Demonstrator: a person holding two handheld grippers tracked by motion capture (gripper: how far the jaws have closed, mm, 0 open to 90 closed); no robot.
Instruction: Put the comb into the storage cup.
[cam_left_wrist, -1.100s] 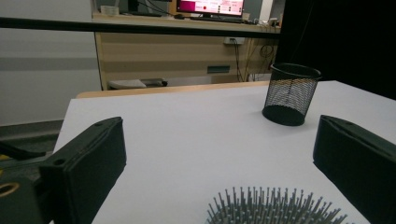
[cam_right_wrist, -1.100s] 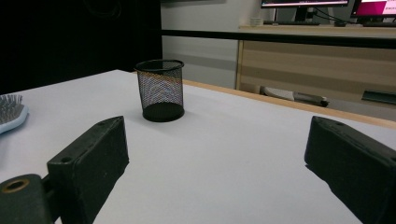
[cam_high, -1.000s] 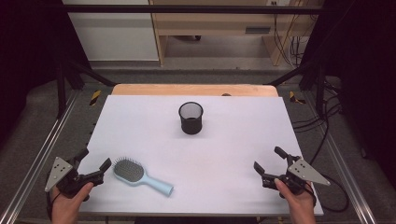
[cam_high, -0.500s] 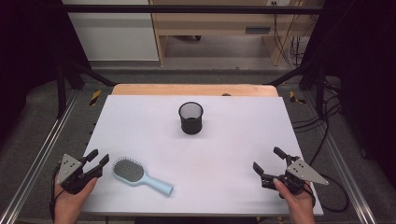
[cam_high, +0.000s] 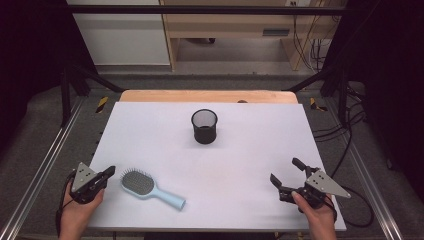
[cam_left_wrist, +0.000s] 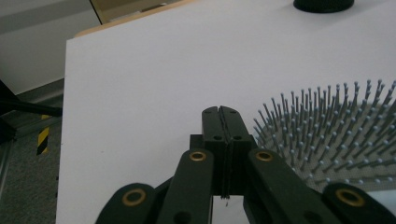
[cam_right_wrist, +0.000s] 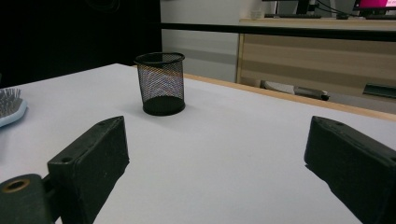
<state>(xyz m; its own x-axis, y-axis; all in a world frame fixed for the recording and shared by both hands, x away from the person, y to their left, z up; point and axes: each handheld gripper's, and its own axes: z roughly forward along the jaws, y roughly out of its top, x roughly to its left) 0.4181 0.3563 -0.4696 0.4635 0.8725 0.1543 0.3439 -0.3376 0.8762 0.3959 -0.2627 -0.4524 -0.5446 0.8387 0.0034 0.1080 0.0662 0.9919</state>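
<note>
A light blue hairbrush (cam_high: 150, 188) lies bristles up near the front left of the white table (cam_high: 150, 130), its handle pointing right. My left gripper (cam_high: 110, 172) rests just left of the brush head; its jaws have just been closing and now stand shut with nothing between them (cam_left_wrist: 219, 116). The bristles (cam_left_wrist: 327, 135) show close on the right in the left gripper view. A black mesh pen cup (cam_high: 204, 126) stands upright at the table's middle back, also black mesh cup (cam_right_wrist: 160, 83). My right gripper (cam_high: 286, 172) sits at the front right, jaws wide open and empty.
A wooden strip (cam_high: 207, 96) edges the table's far side, with a shelf unit and cables beyond. Metal frame rails run along both sides (cam_high: 45, 165). Open white surface lies between the brush and the right gripper.
The left gripper's jaws went from wide open to shut, with nothing caught in them. The hand shifted slightly beside the brush. The right gripper stayed where it was.
</note>
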